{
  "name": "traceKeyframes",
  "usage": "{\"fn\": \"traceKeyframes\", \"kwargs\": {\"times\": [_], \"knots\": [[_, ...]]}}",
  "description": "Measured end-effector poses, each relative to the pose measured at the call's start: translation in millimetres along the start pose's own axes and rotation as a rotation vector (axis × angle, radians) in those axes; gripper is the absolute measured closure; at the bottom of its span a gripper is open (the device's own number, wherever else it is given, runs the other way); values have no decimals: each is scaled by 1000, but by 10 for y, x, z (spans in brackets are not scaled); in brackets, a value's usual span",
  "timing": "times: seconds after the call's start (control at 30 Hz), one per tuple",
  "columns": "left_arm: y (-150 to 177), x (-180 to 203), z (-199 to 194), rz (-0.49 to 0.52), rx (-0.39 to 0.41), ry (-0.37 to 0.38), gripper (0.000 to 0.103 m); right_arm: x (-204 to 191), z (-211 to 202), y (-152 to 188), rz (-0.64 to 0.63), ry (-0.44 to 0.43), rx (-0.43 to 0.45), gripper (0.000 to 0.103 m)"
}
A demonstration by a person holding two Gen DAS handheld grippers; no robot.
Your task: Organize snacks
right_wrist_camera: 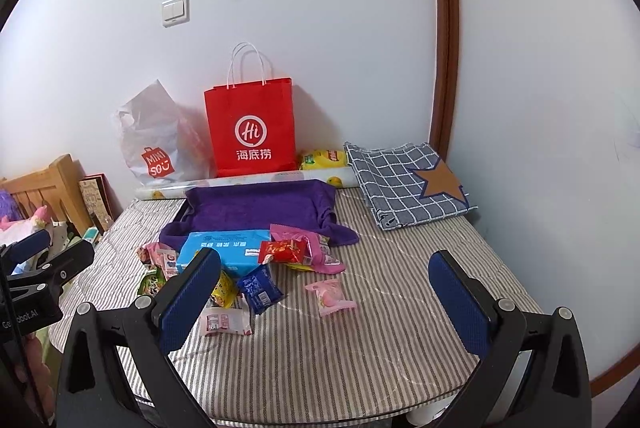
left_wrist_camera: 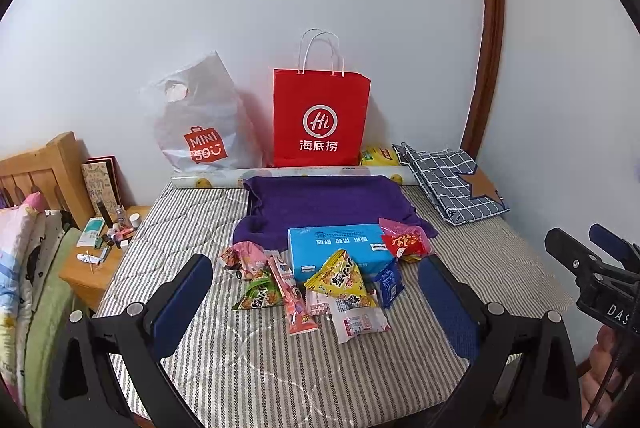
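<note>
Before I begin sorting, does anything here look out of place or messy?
Yes. The snack packets lie in a loose heap on the striped mattress, some overlapping the blue box. One pink packet lies apart from the heap. Nothing looks spilled or torn.

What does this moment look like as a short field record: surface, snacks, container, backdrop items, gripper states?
surface: striped mattress
snacks: loose packets around a blue box, including a yellow packet, red packet, dark blue packet; a pink packet lies apart
container: purple-lined tray, no snacks visible inside
backdrop: red paper bag and white plastic bag at the wall; folded checked cloth
left gripper: open, holding nothing
right gripper: open, holding nothing
</note>
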State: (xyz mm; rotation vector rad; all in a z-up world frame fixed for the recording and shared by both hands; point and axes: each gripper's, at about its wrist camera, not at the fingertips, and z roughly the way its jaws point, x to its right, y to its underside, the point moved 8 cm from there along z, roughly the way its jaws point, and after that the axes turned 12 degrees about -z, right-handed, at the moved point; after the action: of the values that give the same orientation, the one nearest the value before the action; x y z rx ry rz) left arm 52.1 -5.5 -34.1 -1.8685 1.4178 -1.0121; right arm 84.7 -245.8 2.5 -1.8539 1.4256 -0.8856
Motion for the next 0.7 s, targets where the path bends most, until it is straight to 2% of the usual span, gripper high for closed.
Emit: {"fn": "traceKeyframes", "kwargs": {"times": [0.7], "knots": [[-3,-19,-27,-4,-1,9,0,-4,-51,29,4,4,14,1]]}}
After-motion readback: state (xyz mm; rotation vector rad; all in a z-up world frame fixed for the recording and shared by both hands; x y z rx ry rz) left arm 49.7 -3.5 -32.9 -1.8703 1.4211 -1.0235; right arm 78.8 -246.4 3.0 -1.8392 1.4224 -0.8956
